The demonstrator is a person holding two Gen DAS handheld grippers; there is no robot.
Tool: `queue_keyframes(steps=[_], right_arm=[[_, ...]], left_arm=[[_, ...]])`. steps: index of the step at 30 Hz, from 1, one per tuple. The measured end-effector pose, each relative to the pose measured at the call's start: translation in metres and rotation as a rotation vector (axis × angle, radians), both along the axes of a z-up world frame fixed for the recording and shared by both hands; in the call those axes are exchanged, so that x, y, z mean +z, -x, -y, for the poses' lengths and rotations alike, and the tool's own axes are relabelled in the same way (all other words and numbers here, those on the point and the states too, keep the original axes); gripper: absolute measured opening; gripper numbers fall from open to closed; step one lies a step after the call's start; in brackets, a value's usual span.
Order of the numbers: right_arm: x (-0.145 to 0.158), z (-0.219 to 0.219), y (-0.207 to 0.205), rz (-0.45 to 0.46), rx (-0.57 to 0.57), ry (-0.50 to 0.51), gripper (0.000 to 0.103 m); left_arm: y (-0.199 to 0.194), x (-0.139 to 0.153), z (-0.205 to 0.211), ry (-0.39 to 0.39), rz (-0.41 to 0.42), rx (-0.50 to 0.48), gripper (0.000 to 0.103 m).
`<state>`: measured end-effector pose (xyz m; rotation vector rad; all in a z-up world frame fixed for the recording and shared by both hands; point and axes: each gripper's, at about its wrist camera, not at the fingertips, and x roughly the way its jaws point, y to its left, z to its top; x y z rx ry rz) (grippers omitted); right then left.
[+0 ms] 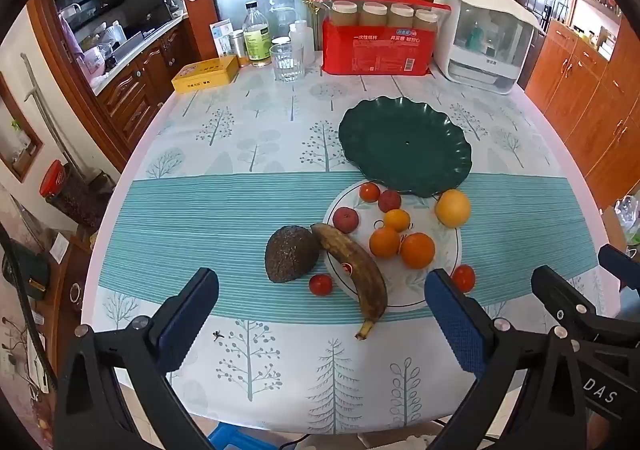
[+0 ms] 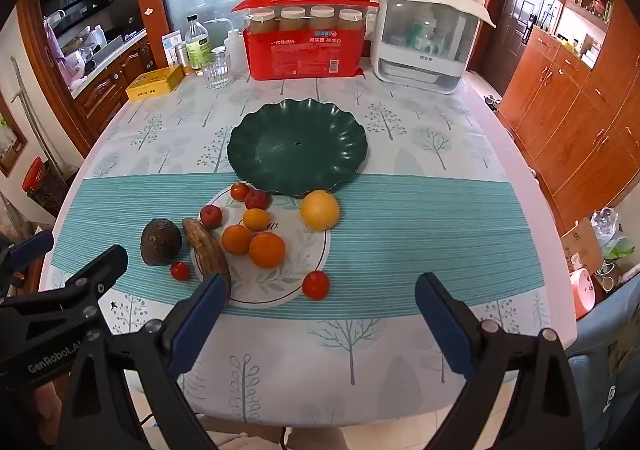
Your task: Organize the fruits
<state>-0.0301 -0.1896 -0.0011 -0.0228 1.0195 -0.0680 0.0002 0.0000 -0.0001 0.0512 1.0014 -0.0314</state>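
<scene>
Fruits (image 1: 384, 242) lay mid-table, on and around a white mat (image 1: 416, 290), before the green plate (image 1: 404, 146). Both the left gripper (image 1: 320, 314) and right gripper (image 2: 316, 314) hung spread and empty above the near edge, short of them.

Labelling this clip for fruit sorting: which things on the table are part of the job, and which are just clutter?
Job: banana, avocado, oranges, yellow citrus, tomatoes, red fruits, white plate, green plate.

Clutter: red pack, white appliance, bottle, glass, yellow tin.
</scene>
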Motion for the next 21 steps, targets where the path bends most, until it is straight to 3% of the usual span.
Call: queue_keyframes(steps=[21], right_arm=[[-0.0025, -0.0022, -0.0056, 0.000, -0.033, -0.012, 0.096]], left_arm=[[-0.0084, -0.0055, -0.0025, 0.015, -0.021, -0.034, 0.102]])
